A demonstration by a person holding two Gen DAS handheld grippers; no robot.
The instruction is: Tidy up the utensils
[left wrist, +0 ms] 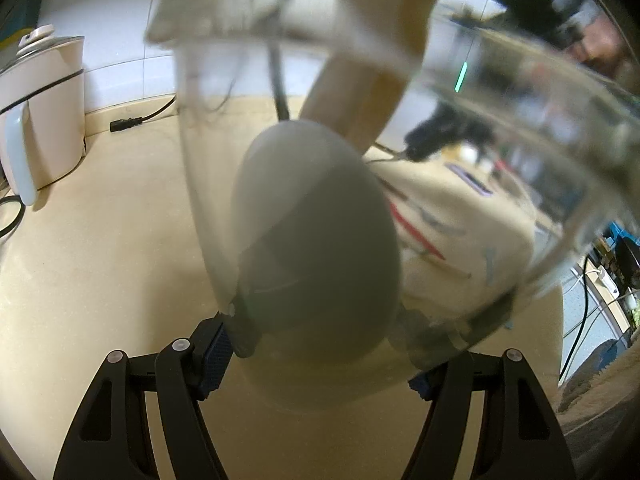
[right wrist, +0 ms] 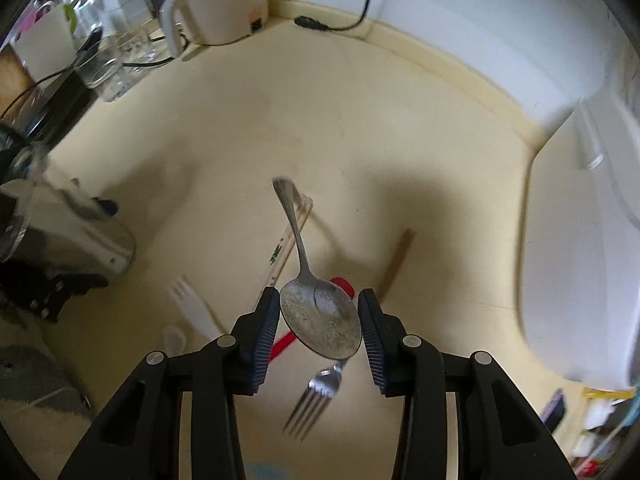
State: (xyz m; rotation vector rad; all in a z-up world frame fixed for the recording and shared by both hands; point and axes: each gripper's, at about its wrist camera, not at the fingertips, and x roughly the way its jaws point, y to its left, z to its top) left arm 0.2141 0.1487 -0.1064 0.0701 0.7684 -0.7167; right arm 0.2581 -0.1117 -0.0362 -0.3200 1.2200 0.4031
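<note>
My left gripper (left wrist: 316, 352) is shut on the base of a clear glass jar (left wrist: 500, 184), which is tilted away from the camera. In the jar stand a grey spoon (left wrist: 316, 240) and a pale wooden spatula (left wrist: 380, 60). My right gripper (right wrist: 319, 294) points steeply down and is shut on the bowl of a metal spoon (right wrist: 320, 320), whose handle hangs clear above the counter. On the beige counter (right wrist: 248, 128) below lie a metal fork (right wrist: 316, 396), a white plastic fork (right wrist: 192, 304), a white plastic spoon (right wrist: 174, 338), wrapped chopsticks (right wrist: 286, 252), a red utensil (right wrist: 285, 343) and a wooden stick (right wrist: 396, 264).
A white electric kettle (right wrist: 216, 4) stands in the back corner with a loose power plug (right wrist: 308, 22) beside it. Clear glassware (right wrist: 112, 64) sits at the back left. A large white appliance (right wrist: 580, 240) fills the right side. The jar and left gripper (right wrist: 48, 280) show at the left edge.
</note>
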